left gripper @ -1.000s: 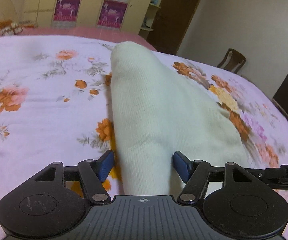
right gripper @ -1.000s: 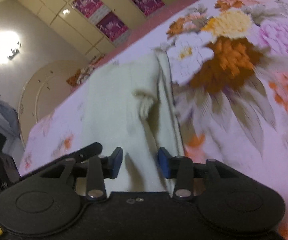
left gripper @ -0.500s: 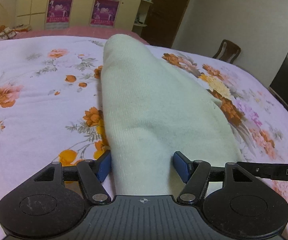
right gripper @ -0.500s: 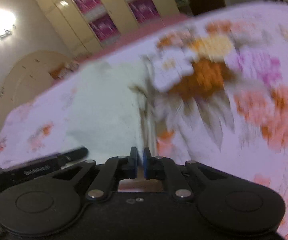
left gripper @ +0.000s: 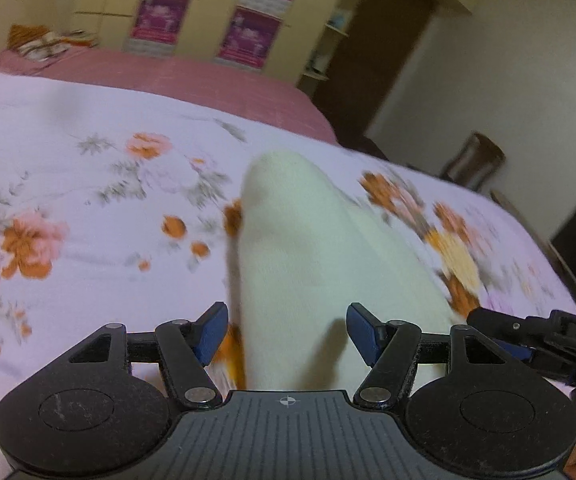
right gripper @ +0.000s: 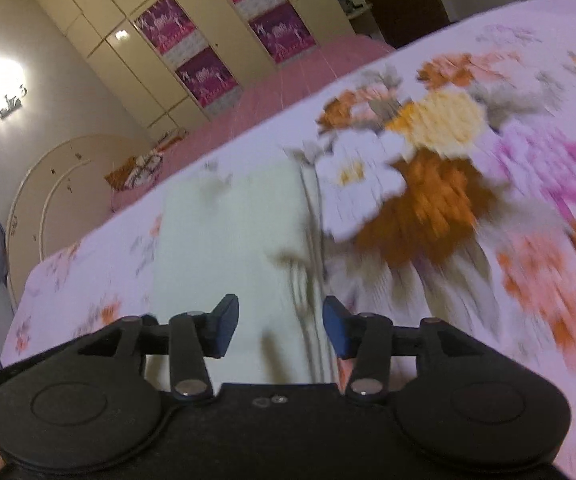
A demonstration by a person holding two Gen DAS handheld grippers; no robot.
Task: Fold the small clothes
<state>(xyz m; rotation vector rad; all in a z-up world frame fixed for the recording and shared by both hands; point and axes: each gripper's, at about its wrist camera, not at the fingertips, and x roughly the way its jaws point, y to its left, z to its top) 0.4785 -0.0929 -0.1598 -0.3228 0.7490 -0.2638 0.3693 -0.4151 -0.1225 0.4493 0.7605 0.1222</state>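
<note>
I read the left gripper with its jaws apart; the cream garment lies between them and runs ahead on the floral bedsheet. I read the right gripper with jaws apart as well, the garment between them, its layered edge just inside the right jaw.

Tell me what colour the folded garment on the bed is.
Pale cream garment, plain, clearest in the left wrist view.
</note>
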